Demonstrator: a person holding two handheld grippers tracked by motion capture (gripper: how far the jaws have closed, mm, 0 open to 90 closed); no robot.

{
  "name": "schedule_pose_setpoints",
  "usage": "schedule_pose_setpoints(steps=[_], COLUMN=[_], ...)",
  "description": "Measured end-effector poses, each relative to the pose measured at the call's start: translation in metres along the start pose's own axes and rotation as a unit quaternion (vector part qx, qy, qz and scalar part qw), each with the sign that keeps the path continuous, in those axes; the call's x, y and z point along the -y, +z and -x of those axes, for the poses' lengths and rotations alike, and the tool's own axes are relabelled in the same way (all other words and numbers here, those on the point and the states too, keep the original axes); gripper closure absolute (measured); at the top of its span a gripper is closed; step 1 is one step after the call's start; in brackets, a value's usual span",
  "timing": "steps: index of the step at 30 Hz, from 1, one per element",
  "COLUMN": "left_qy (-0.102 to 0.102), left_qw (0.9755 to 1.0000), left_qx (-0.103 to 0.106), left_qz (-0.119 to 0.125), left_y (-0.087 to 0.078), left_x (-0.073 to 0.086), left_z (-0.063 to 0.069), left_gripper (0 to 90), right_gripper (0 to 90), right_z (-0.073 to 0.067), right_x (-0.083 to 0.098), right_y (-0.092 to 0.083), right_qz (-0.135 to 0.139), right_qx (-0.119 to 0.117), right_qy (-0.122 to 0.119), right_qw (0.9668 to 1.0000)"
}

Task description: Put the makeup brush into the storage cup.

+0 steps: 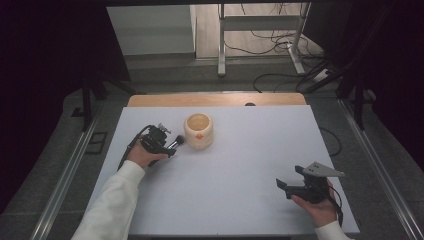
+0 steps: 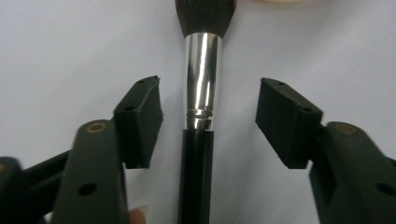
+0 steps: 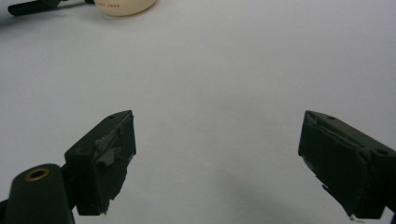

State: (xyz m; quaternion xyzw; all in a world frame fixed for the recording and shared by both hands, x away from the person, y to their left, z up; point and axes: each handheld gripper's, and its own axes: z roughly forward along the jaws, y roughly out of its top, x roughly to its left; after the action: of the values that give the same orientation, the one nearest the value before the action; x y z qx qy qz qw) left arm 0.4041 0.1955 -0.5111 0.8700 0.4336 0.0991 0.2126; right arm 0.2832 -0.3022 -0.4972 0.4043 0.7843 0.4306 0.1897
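A makeup brush (image 2: 201, 88) with a black handle, a silver ferrule and dark bristles lies lengthwise between the jaws of my left gripper (image 2: 210, 100). The gripper is open and neither pad touches the brush. In the high view my left gripper (image 1: 171, 143) sits left of centre, and the brush's bristle end (image 1: 179, 140) points at a cream pot (image 1: 199, 131) with an orange mark, just short of its side. My right gripper (image 1: 282, 186) rests near the front right of the table. It is open, with nothing between its fingers (image 3: 109, 154).
The white tabletop (image 1: 240, 160) stretches wide between the two grippers. A wooden strip (image 1: 215, 99) runs along the far edge. Beyond it are a metal stand (image 1: 221, 45) and cables on the floor. The cream pot (image 3: 123, 5) shows at the top left of the right gripper view.
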Motion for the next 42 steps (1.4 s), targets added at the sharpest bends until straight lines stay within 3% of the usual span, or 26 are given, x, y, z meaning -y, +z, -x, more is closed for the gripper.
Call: schedule_pose_setpoints(steps=[7,10,17,22,29,34,38,42], left_qy=[0.006,-0.001,-0.014,-0.002,0.005,-0.009,-0.002,-0.003], left_qw=[0.9998,0.9994,0.9985,0.9986,0.9988,0.9994,0.9993,0.9996], left_qx=[0.012,0.03,0.048,0.027,0.005,0.01,0.004,0.007], left_qz=[-0.018,-0.016,-0.023,-0.044,-0.05,-0.031,-0.038,-0.029], left_y=[0.008,0.008,0.008,0.008,0.004,-0.007,-0.008,-0.013], left_x=[0.001,0.001,0.0,-0.007,-0.008,-0.004,-0.001,-0.002], left_z=[-0.002,-0.005,-0.014,-0.009,-0.005,-0.009,-0.01,-0.01], left_gripper=[56.8,61.2,71.0,71.3,72.1,73.0,73.1,73.2], right_gripper=[12.1,12.1,12.2,12.2,12.2,12.1,12.1,12.1], right_z=[0.001,0.001,0.0,0.001,0.001,0.002,0.003,0.002], right_x=[0.0,0.001,0.0,0.001,0.001,0.0,0.0,0.0], right_y=[0.0,0.0,0.001,0.001,0.001,0.0,-0.001,-0.001], right_qz=[-0.003,-0.003,-0.005,-0.004,-0.003,-0.001,-0.001,-0.001], right_qx=[0.004,0.005,0.004,0.004,0.006,0.008,0.009,0.01], right_qy=[0.002,0.003,0.002,0.002,0.005,0.007,0.009,0.008], right_qw=[1.0,1.0,1.0,1.0,1.0,0.9999,0.9999,0.9999])
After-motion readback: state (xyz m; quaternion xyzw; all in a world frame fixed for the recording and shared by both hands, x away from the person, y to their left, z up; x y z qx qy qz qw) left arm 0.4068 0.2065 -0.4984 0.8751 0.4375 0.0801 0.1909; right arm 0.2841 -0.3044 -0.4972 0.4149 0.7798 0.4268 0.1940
